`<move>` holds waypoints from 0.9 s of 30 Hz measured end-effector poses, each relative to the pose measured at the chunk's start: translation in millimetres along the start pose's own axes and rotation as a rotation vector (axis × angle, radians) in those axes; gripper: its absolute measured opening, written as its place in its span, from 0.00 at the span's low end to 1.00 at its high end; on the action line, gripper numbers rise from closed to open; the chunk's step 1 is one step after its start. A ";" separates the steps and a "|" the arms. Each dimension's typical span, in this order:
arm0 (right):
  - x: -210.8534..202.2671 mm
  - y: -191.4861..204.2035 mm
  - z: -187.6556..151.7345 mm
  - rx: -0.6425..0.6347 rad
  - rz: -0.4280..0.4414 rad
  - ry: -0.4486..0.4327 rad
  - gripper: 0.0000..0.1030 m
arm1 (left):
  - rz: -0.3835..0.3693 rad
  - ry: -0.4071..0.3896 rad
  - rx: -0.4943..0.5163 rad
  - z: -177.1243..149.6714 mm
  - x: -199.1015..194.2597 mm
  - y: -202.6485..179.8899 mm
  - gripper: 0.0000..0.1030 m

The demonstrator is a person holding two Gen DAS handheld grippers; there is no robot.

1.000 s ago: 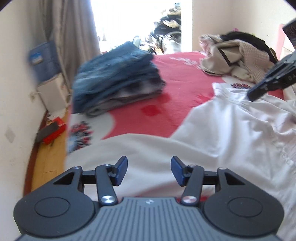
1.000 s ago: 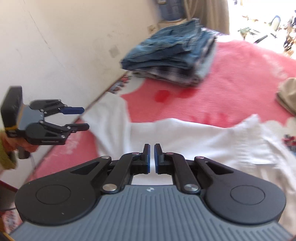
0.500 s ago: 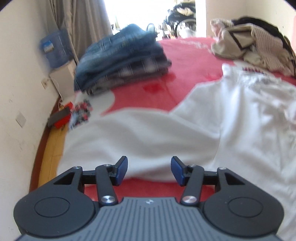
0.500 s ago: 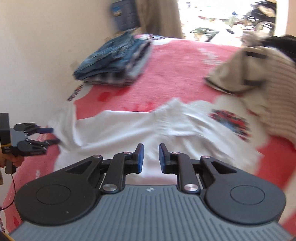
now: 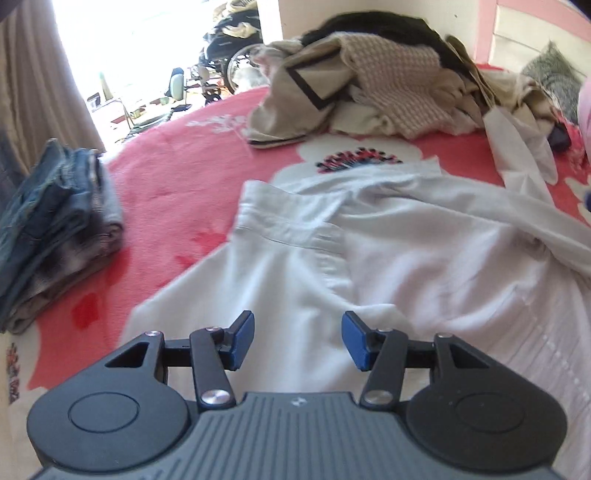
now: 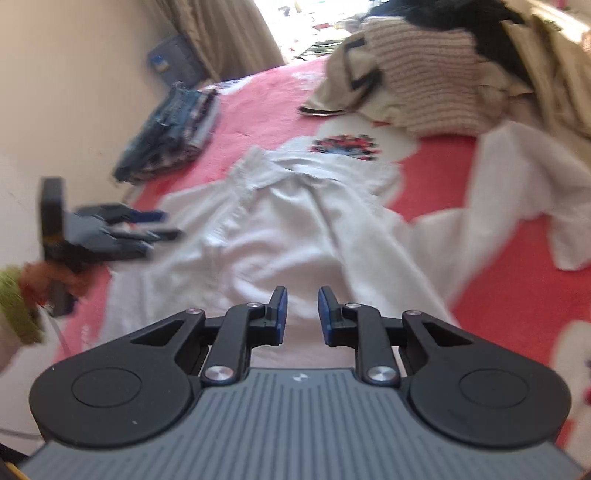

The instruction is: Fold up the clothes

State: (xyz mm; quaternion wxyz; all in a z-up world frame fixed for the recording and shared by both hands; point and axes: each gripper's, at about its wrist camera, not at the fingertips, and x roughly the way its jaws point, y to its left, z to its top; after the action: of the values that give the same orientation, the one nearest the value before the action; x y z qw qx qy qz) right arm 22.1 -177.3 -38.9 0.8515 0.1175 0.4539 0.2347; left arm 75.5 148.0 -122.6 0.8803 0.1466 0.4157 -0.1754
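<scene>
Left wrist view: white shirt [image 5: 388,251] lies spread and rumpled on the bed [image 5: 177,177], collar toward 12 o'clock; folded stack [image 5: 51,236] at 9 o'clock. Left tongs [image 5: 298,340] gape wide, right tongs [image 6: 300,314] part-open, both empty. Likely mid-fold: next needs a grip on an edge.

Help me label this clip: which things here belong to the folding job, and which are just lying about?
In the job:
white shirt
left gripper, open
right gripper, open
unfolded clothes heap
folded jeans stack

Lying about:
curtain
blue box
</scene>
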 end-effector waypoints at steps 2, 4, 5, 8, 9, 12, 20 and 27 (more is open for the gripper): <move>29.9 4.9 18.0 0.041 0.070 0.009 0.18 | -0.010 -0.029 0.000 -7.6 -1.0 -10.8 0.51; 63.0 9.5 35.8 0.083 0.127 0.019 0.18 | -0.008 -0.064 0.008 -15.1 -5.1 -20.0 0.51; 83.6 10.6 44.2 0.107 0.152 0.037 0.18 | -0.004 -0.078 0.016 -18.3 -6.7 -24.2 0.52; 142.3 15.4 65.2 0.168 0.182 0.071 0.20 | -0.003 -0.076 0.056 -24.8 -0.3 -33.7 0.52; 159.8 16.3 71.1 0.184 0.181 0.078 0.20 | -0.002 -0.070 0.066 -26.3 4.4 -36.0 0.52; 193.0 16.4 82.3 0.223 0.169 0.083 0.25 | -0.009 -0.060 0.074 -30.5 14.3 -39.0 0.52; 221.5 23.7 93.3 0.146 0.129 0.082 0.29 | -0.047 -0.073 0.075 -31.7 23.4 -37.6 0.52; 208.8 38.7 103.8 -0.024 0.091 -0.024 0.03 | -0.061 -0.069 0.063 -33.1 27.7 -35.9 0.53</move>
State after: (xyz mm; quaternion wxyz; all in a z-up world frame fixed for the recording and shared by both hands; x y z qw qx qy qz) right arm 196.5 -36.9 -114.6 0.8467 0.1305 0.4349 0.2773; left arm 53.9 124.1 -168.5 0.8833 0.1554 0.3834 -0.2204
